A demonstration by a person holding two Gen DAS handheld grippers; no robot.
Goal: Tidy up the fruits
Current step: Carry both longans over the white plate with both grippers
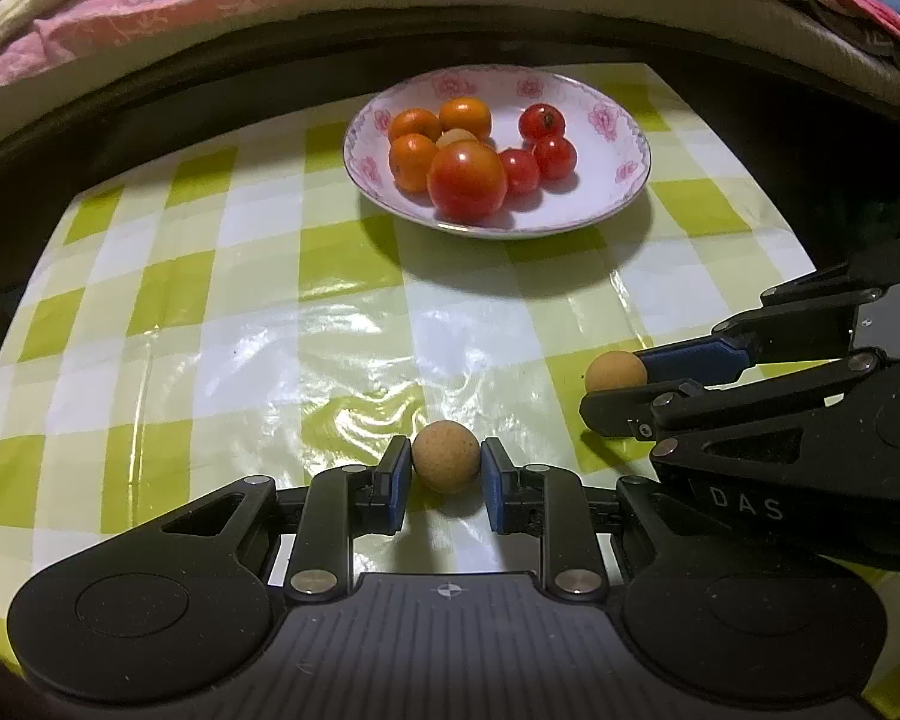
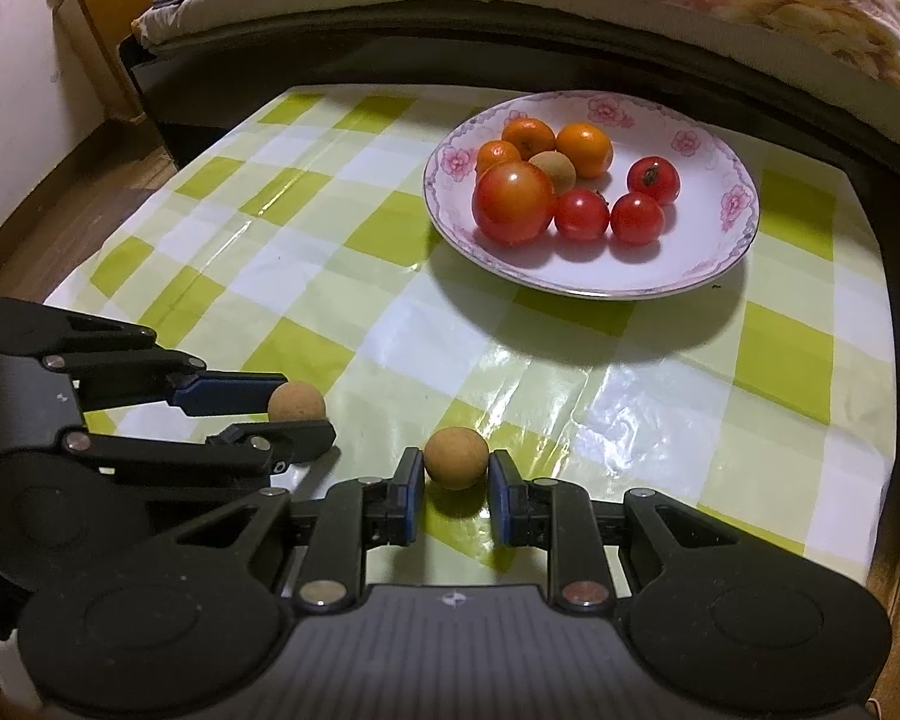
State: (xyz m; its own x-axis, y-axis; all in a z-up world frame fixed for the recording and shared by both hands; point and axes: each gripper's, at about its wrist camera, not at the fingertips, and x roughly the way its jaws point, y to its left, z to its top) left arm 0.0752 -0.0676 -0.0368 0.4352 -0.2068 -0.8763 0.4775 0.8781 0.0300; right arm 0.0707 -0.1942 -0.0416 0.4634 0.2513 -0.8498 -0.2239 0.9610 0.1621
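Lettering "DAS" on right gripper (image 1: pixel 615 387)

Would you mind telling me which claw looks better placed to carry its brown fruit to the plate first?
Probably the right claw: shut on its brown fruit, it sits nearer the plate. The left claw also grips one.

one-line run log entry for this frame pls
left gripper: shut on left longan | right gripper: shut on right longan | both on tablecloth | plate: fruit
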